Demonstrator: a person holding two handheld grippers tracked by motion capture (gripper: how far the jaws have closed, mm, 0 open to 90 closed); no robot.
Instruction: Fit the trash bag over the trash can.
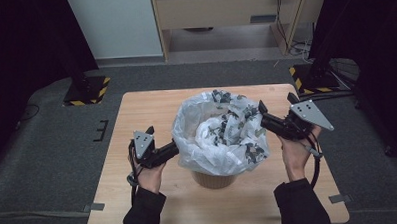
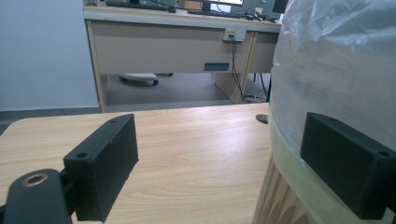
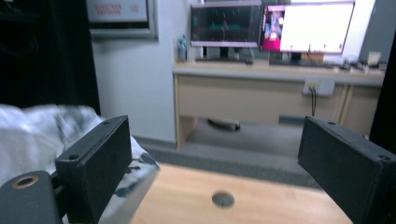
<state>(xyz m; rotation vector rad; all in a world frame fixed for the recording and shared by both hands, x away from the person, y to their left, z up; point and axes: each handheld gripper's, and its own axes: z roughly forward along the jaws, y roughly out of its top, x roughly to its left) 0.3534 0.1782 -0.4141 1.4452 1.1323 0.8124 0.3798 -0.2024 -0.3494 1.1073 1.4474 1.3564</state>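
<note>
A white plastic bag [image 1: 220, 134] with grey print is draped over a small wooden bin [image 1: 215, 180] at the middle of the table [image 1: 136, 114]. My left gripper [image 1: 172, 149] is open at the bag's lower left side. In the left gripper view the gripper [image 2: 222, 140] has its jaws wide apart, one beside the bag [image 2: 336, 60] above the bin [image 2: 275, 196]. My right gripper [image 1: 264, 117] is open at the bag's upper right rim. The right gripper view shows the gripper [image 3: 215, 149] with the crumpled bag [image 3: 37, 135] by one jaw and nothing between the jaws.
Two black stand bases with yellow-black tape [image 1: 88, 91] [image 1: 313, 78] sit on the floor beyond the table's far corners. A desk [image 3: 261, 93] with monitors stands behind. A small round hole [image 1: 271, 88] marks the tabletop's far right.
</note>
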